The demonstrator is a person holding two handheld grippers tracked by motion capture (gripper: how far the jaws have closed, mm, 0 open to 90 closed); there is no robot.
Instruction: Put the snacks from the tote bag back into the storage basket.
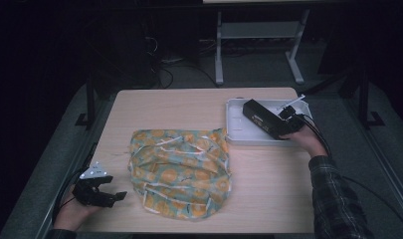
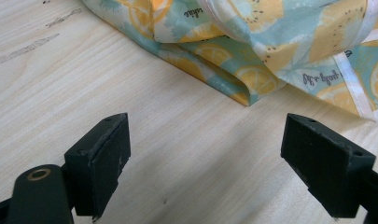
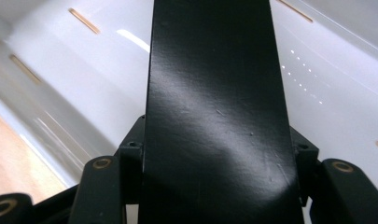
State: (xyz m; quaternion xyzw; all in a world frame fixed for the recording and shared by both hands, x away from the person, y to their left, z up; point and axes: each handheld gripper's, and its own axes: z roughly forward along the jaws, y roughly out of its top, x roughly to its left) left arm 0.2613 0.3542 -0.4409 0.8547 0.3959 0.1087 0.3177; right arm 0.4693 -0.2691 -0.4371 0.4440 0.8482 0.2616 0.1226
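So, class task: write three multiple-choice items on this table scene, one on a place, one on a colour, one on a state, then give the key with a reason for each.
1. Where is the long black box?
A. On the patterned cloth
B. Over the white tray
C. On the floor

2. What is printed on the cloth?
A. Orange citrus slices on pale blue-green
B. Red stripes
C. Plain grey

3. How do the left gripper's jaws stand?
A. Shut on the cloth
B. Shut on the box
C. Open, nothing between them

Key:
1 B: the high view shows the right gripper clamping the box above the white tray.
2 A: orange slices show on the cloth in the left gripper view.
3 C: bare table shows between the jaws.
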